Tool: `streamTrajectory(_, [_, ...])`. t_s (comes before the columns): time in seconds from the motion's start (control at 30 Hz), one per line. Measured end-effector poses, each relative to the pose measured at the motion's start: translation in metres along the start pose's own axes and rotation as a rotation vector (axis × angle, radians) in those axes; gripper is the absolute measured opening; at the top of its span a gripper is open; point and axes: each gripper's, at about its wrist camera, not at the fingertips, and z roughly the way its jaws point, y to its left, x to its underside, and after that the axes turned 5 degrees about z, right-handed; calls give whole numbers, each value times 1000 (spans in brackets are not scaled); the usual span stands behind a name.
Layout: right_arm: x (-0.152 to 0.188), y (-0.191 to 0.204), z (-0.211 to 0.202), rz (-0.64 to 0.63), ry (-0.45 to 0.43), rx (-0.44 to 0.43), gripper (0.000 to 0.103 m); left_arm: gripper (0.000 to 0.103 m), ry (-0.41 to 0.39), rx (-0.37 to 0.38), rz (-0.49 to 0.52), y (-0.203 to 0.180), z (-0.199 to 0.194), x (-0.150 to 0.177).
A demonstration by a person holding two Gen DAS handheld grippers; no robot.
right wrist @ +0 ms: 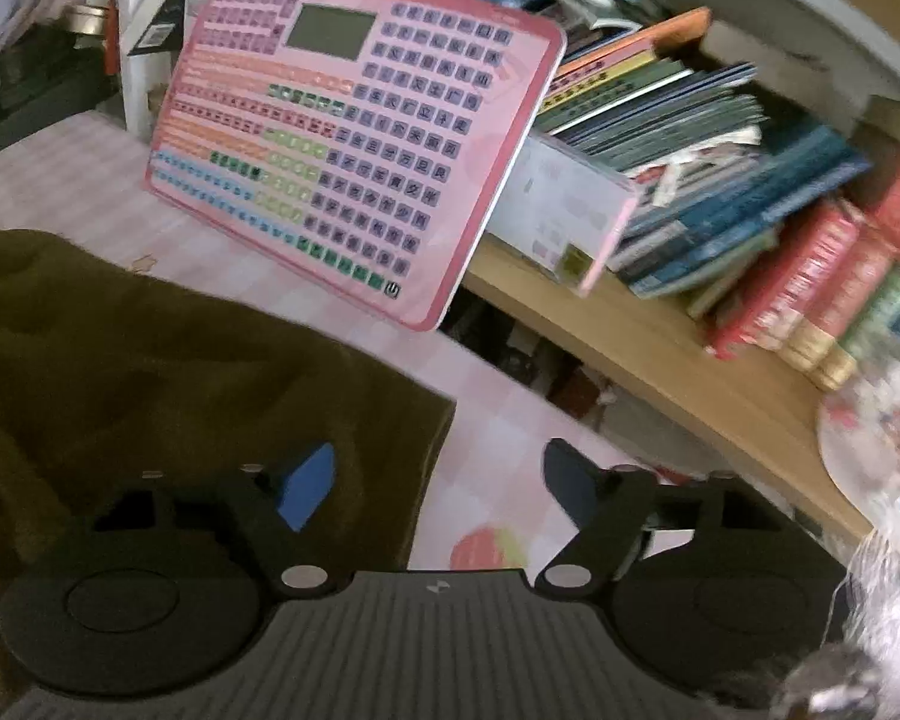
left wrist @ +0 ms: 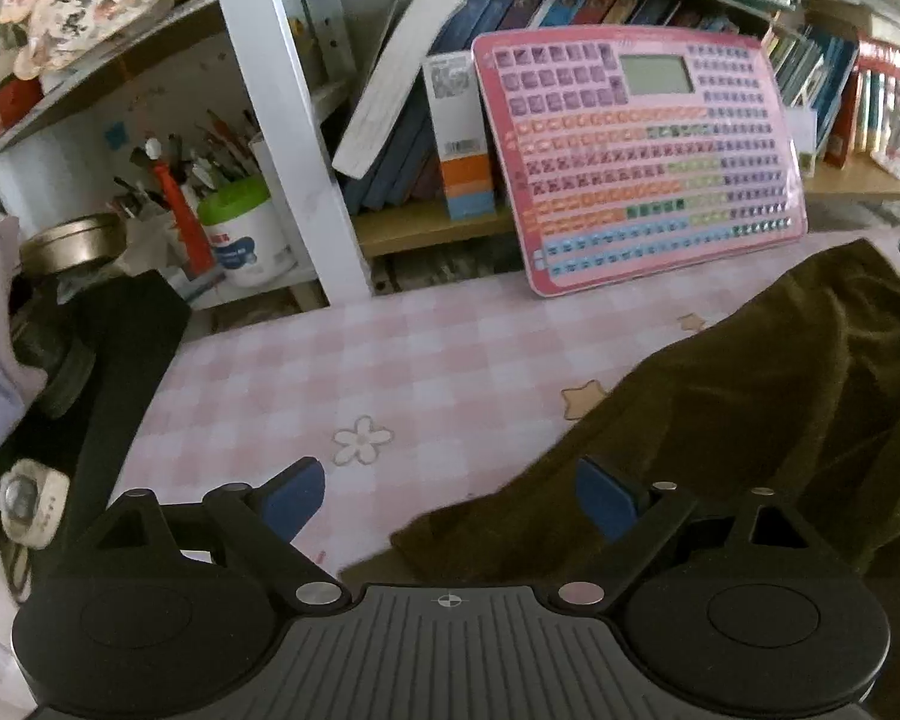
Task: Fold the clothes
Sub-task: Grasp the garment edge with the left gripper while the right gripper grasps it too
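Olive, soft fleece garment (left wrist: 750, 408) (limp, light) is best pinched at its edge between both open, empty tongs (left wrist: 450, 495) (right wrist: 435, 480).

Both fisheye views were dim indoors with soft, flat light and no hard shadows, straight shelves bowing into curves toward black corners. The right wrist view was motion-blurred, worst on the row of red and blue upright books (right wrist: 822, 276); the pink plastic keyboard board (right wrist: 354, 138) stayed readable. The dark olive fabric garment (left wrist: 768, 396) lost detail in murk.
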Motion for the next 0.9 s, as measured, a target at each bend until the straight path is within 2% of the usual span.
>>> streamTrajectory(0.1, [-8, -6, 23, -15, 20, -25, 58, 87, 20, 19, 14, 3, 9, -1])
streamTrajectory(0.37, [-13, -11, 64, -25, 81, -64, 55, 86, 54, 149, 78, -7, 28, -4])
streamTrajectory(0.5, [-12, -16, 71, -2, 93, -108, 49, 83, 110, 190, 112, -15, 45, -1])
streamTrajectory(0.53, [-13, -17, 71, 11, 99, -133, 40, 76, 120, 196, 117, -16, 49, 0])
streamTrajectory(0.57, [-13, -19, 72, 24, 105, -159, 28, 61, 119, 206, 116, -16, 52, 2])
streamTrajectory(0.6, [-14, -18, 71, 28, 109, -169, 23, 52, 108, 231, 111, -15, 53, 4])
streamTrajectory(0.67, [-15, -17, 71, 34, 118, -184, 16, 23, 86, 272, 112, -16, 54, 6])
streamTrajectory(0.7, [-15, -16, 70, 37, 122, -192, 13, 16, 73, 286, 115, -17, 53, 6])
streamTrajectory(0.73, [-17, -15, 69, 34, 118, -179, 11, 11, 51, 265, 129, -15, 48, 1])
streamTrajectory(0.8, [-25, -16, 50, 55, 14, -116, 7, 9, 5, 224, 150, -12, 39, -7])
streamTrajectory(0.87, [-33, -16, 25, 100, -82, -102, 7, 8, -65, 193, 88, 1, 21, -17])
streamTrajectory(0.9, [-36, -15, 12, 123, -130, -97, 6, 8, -85, 186, 105, 1, 14, -18])
